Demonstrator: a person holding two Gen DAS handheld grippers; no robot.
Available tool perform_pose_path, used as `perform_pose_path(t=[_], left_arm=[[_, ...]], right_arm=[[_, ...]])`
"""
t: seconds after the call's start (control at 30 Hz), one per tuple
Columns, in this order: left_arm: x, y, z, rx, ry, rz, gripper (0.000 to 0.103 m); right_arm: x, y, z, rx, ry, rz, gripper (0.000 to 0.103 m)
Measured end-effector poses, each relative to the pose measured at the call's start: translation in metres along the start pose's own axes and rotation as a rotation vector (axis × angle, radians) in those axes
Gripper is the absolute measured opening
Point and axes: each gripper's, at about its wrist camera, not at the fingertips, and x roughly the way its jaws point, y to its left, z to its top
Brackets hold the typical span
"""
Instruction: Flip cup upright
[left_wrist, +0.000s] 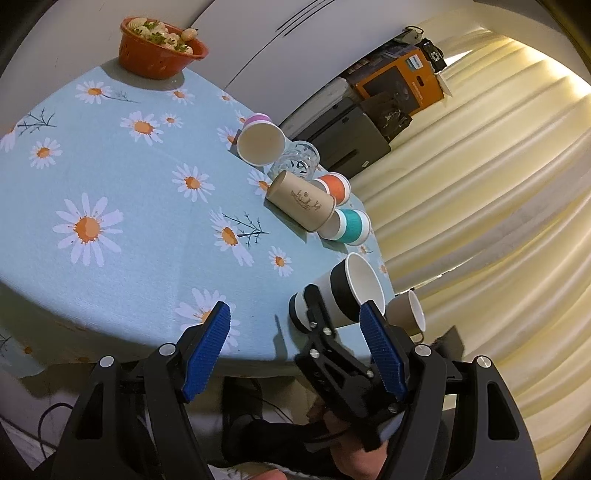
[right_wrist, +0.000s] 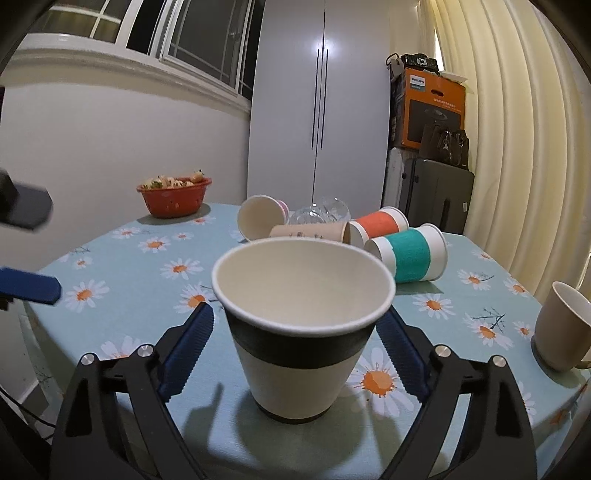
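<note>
A white paper cup with a black band stands upright on the daisy tablecloth, between the open blue fingers of my right gripper, which do not touch it. It also shows in the left wrist view, with the right gripper's black fingers beside it. My left gripper is open and empty above the table's near edge. Several cups lie on their sides further back: a pink one, a tan one, an orange one and a teal one.
A clear glass lies among the toppled cups. A beige mug stands upright at the right edge. A red bowl of food sits at the far left. A wardrobe, boxes and curtain stand behind the table.
</note>
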Motion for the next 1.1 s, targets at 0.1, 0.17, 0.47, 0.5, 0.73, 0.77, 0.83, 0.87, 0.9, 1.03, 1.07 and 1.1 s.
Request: perform_pose_path(t=[0.1, 0.17, 0.47, 0.5, 0.73, 0.77, 0.83, 0.87, 0.9, 1.03, 1.07, 1.1], left_arm=[[0.0, -0.001, -0.001, 0.014, -0.003, 0.011, 0.071], [-0.001, -0.002, -0.001, 0.017, -0.009, 0.011, 0.071], [-0.015, -0.004, -0.003, 0.036, -0.071, 0.003, 0.071], [-0.018, -0.005, -0.004, 0.041, -0.079, 0.0, 0.071], [-0.033, -0.025, -0.017, 0.155, -0.131, 0.031, 0.071], [-0.034, -0.03, -0.02, 0.181, -0.136, 0.038, 0.071], [-0.037, -0.037, -0.026, 0.222, -0.145, 0.047, 0.071], [-0.04, -0.04, -0.029, 0.242, -0.151, 0.051, 0.071], [-0.042, -0.045, -0.035, 0.27, -0.157, 0.058, 0.071], [-0.053, -0.062, -0.051, 0.374, -0.185, 0.093, 0.071], [-0.054, -0.064, -0.053, 0.388, -0.187, 0.099, 0.071], [-0.056, -0.068, -0.056, 0.412, -0.192, 0.126, 0.071]], right_arm=[[-0.009, -0.002, 0.006, 0.014, -0.01, 0.012, 0.09], [-0.017, -0.005, 0.009, 0.018, -0.014, 0.018, 0.09], [-0.053, -0.016, 0.019, 0.029, -0.013, 0.028, 0.09], [-0.058, -0.016, 0.023, 0.024, -0.011, 0.032, 0.09], [-0.103, -0.019, 0.044, 0.016, -0.04, 0.048, 0.098], [-0.109, -0.021, 0.049, 0.007, -0.031, 0.058, 0.098], [-0.118, -0.023, 0.055, -0.008, -0.015, 0.072, 0.098], [-0.125, -0.025, 0.059, -0.021, -0.007, 0.08, 0.098], [-0.129, -0.028, 0.063, -0.027, -0.005, 0.083, 0.098], [-0.143, -0.039, 0.075, -0.017, 0.044, 0.116, 0.098], [-0.144, -0.042, 0.077, -0.012, 0.068, 0.126, 0.098], [-0.146, -0.047, 0.079, -0.008, 0.086, 0.137, 0.098]])
